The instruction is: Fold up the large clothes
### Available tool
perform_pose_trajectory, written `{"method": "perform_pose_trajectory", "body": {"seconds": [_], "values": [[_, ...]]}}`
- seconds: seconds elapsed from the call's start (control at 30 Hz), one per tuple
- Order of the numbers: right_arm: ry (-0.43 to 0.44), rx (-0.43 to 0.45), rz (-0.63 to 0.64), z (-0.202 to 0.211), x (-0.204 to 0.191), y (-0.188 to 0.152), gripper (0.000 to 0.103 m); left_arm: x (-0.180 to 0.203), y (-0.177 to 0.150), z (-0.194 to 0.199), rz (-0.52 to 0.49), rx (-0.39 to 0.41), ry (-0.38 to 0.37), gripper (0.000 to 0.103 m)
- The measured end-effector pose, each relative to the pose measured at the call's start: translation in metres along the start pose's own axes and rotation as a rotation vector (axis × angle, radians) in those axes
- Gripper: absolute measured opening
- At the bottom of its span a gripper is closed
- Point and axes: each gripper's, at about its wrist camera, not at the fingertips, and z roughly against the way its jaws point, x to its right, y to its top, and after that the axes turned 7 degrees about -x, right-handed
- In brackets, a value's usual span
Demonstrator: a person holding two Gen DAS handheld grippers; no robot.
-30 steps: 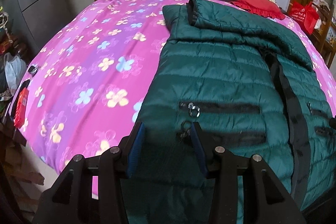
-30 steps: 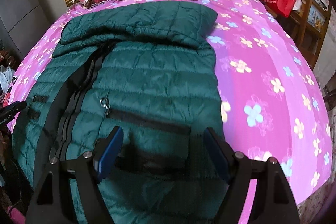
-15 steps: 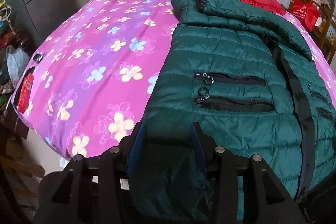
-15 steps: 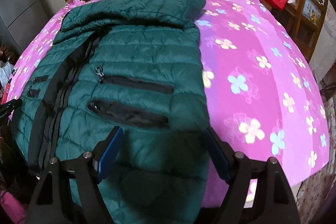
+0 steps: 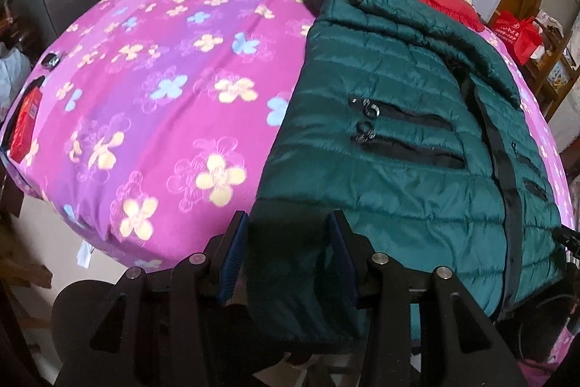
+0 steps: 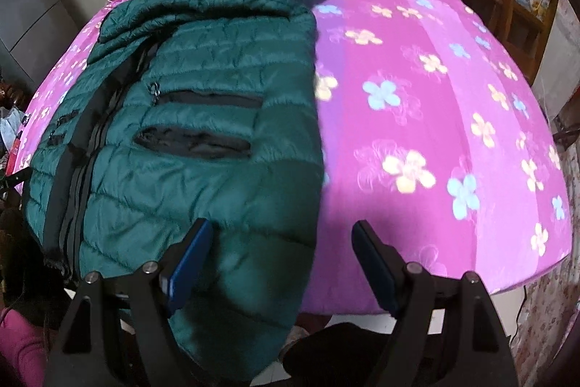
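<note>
Bedspread point(image 5: 152, 104) carries the green jacket point(image 5: 391, 147) lengthwise, collar far, hem hanging over the near edge. Left gripper point(image 5: 288, 258) grasps the hem's left corner. Right gripper point(image 6: 281, 265) stands released and wide, the right corner only against its left pad.

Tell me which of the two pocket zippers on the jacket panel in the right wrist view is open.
The lower pocket zipper, nearer the hem: it gapes, showing dark lining. The upper zipper is a thin closed line.

Dark green quilted jacket point(image 5: 391, 176); pink bedspread point(image 5: 163, 89), seemingly yellow-and-blue flowers.
</note>
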Motion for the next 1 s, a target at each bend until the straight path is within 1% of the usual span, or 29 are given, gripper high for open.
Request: {"method": "perform_pose_trajectory", "body": {"seconds": [0.03, 0.1, 0.2, 0.33, 0.37, 0.4, 0.43, 0.53, 0.63, 0.73, 0.8, 0.83, 0.87, 0.9, 0.93, 0.97, 1.0], "values": [[0.009, -0.007, -0.004, 0.000, 0.002, -0.001, 0.083, -0.003, -0.001, 0.000, 0.000, -0.013, -0.012, 0.029], [0.031, -0.017, -0.011, -0.001, 0.007, -0.004, 0.083, -0.007, -0.002, -0.001, -0.001, -0.033, -0.034, 0.034], [0.088, -0.036, -0.028, -0.002, 0.014, -0.007, 0.084, -0.008, -0.005, -0.006, -0.015, -0.070, -0.073, 0.036], [0.166, -0.066, -0.042, -0.008, 0.016, -0.012, 0.084, -0.007, -0.009, -0.016, -0.018, -0.105, -0.090, 0.041], [0.189, -0.077, -0.038, -0.009, 0.014, -0.014, 0.084, -0.007, -0.009, -0.017, -0.008, -0.109, -0.099, 0.042], [0.208, -0.090, -0.027, -0.011, 0.011, -0.016, 0.085, -0.007, -0.009, -0.018, 0.000, -0.114, -0.106, 0.047], [0.211, -0.086, -0.012, -0.011, 0.008, -0.017, 0.085, -0.006, -0.009, -0.018, -0.001, -0.115, -0.117, 0.049], [0.252, -0.106, 0.034, -0.012, -0.004, -0.019, 0.085, -0.003, -0.005, -0.020, -0.047, -0.126, -0.080, 0.051], [0.269, -0.107, 0.058, -0.014, -0.012, -0.019, 0.085, -0.006, -0.003, -0.019, -0.020, -0.123, -0.094, 0.051], [0.275, -0.107, 0.064, -0.015, -0.015, -0.017, 0.085, -0.001, -0.007, -0.021, -0.047, -0.127, -0.091, 0.051], [0.288, -0.100, 0.067, -0.015, -0.015, -0.016, 0.086, 0.005, -0.009, -0.019, -0.076, -0.115, -0.073, 0.051], [0.289, -0.093, 0.075, -0.015, -0.016, -0.016, 0.085, 0.007, -0.010, -0.018, -0.093, -0.112, -0.065, 0.050], [0.286, -0.087, 0.087, -0.014, -0.017, -0.017, 0.080, 0.009, -0.011, -0.017, -0.105, -0.109, -0.064, 0.043], [0.277, -0.080, 0.106, -0.014, -0.019, -0.017, 0.070, 0.010, -0.011, -0.016, -0.111, -0.107, -0.070, 0.030], [0.262, -0.073, 0.121, -0.014, -0.020, -0.017, 0.063, 0.012, -0.011, -0.013, -0.122, -0.094, -0.068, 0.023], [0.248, -0.056, 0.135, -0.012, -0.021, -0.016, 0.048, 0.013, -0.011, -0.009, -0.132, -0.080, -0.052, 0.009], [0.249, -0.042, 0.138, -0.011, -0.021, -0.015, 0.037, 0.015, -0.010, -0.006, -0.140, -0.067, -0.036, 0.000]]}}
